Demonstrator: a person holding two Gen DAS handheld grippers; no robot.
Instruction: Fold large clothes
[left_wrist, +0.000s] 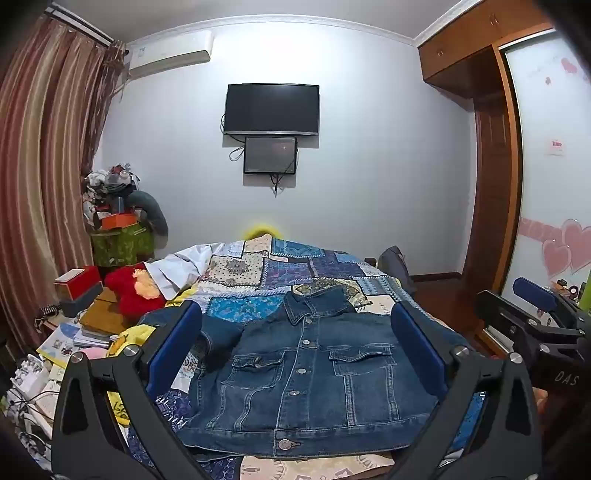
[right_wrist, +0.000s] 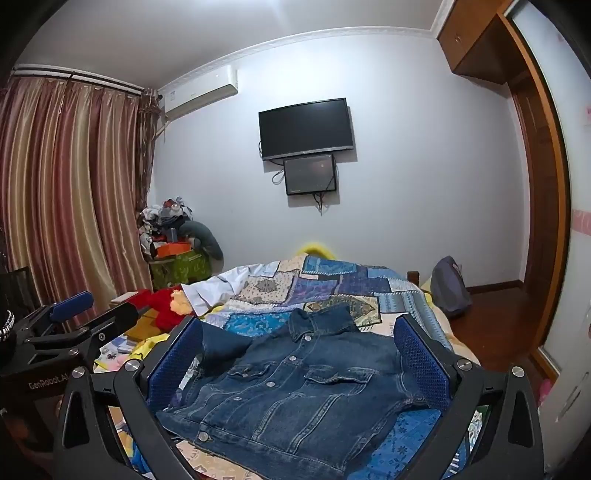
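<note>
On the patchwork bed (left_wrist: 258, 273) lies a denim jacket (left_wrist: 310, 376), both grippers' fingers (left_wrist: 417, 347) spread apart, empty.

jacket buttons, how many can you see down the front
5 down the front of the jacket: one below the collar, then, and one on the hem. Each chest pocket flap has its own button as well. None look hidden.

I see the bed (left_wrist: 303, 273) under a patchwork quilt (left_wrist: 255, 306); denim jacket (left_wrist: 314, 373) flat on it, white garment (left_wrist: 177, 271) far-left.
</note>
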